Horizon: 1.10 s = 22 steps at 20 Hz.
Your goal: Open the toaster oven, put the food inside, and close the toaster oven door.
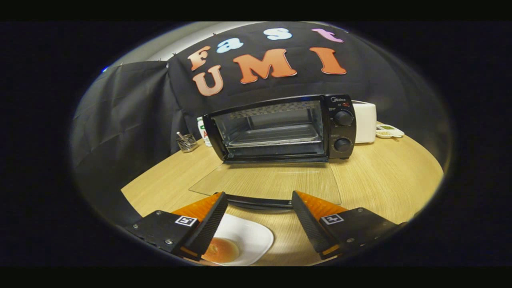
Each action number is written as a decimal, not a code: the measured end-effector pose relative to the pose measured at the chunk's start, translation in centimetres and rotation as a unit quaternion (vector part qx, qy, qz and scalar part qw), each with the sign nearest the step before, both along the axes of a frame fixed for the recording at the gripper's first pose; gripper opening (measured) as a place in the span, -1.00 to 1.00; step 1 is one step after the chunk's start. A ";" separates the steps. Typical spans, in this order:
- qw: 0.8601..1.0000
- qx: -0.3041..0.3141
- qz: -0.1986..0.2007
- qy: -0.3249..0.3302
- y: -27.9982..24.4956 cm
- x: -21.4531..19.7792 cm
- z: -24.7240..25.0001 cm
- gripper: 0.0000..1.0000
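My claw (260,208) hangs wide open, holding nothing. The round browned food (221,250) on the white square plate (252,236) lies near and left, beside my left finger; the black toaster oven (280,128) stands far ahead, its glass door (268,182) dropped flat on the wooden surface (384,176).

Toaster oven (280,128) door down; gripper (259,199) spread (food (222,250) below).

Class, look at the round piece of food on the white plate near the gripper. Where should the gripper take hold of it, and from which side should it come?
Probably grip the food across its rounded sides, coming down from above. It lies low on the shallow white plate, so a sideways approach would likely meet the rim. The gripper is open, its fingers spread wider than the food, which sits under the left finger. The toaster oven beyond already stands open.
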<state>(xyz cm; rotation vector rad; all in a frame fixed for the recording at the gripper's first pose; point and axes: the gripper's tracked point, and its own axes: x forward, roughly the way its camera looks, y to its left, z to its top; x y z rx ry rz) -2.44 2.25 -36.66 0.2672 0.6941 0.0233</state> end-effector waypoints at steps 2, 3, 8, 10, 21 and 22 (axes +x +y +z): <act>1.000 0.006 0.024 -0.014 0.9 -1.1 1.6 0.97; 0.999 0.006 0.032 -0.016 1.2 -1.6 2.3 0.97; 0.995 0.025 0.099 -0.003 4.5 -5.5 2.9 0.97; 0.992 0.028 0.124 0.015 5.7 -7.0 2.0 0.98; 0.981 -0.003 0.169 0.089 6.7 -10.7 -2.1 0.96; 0.981 -0.006 0.173 0.092 6.9 -10.8 -2.3 0.95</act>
